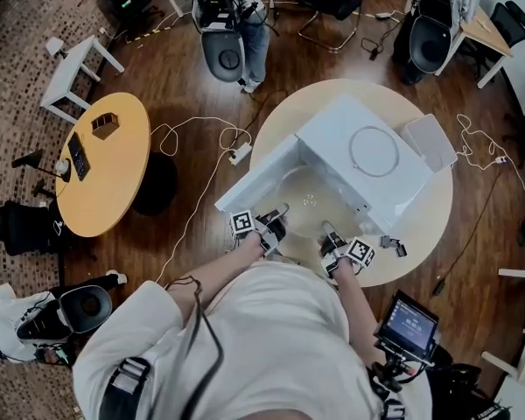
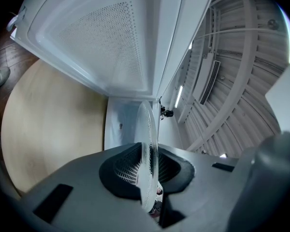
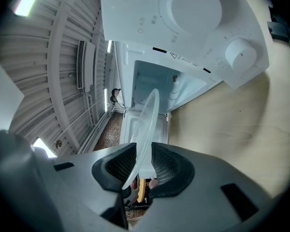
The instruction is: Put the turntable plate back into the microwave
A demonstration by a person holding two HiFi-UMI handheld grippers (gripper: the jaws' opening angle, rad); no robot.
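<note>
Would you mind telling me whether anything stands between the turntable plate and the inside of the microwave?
Nothing visible does. The door stands open, and the turntable plate, gripped at its rim by the left gripper and the right gripper, faces the open front of the microwave.

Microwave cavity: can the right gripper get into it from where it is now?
Probably yes. The door is swung wide open, the cavity faces the right gripper, and nothing shows between them. That gripper is shut on the glass plate, which the left gripper also grips.
</note>
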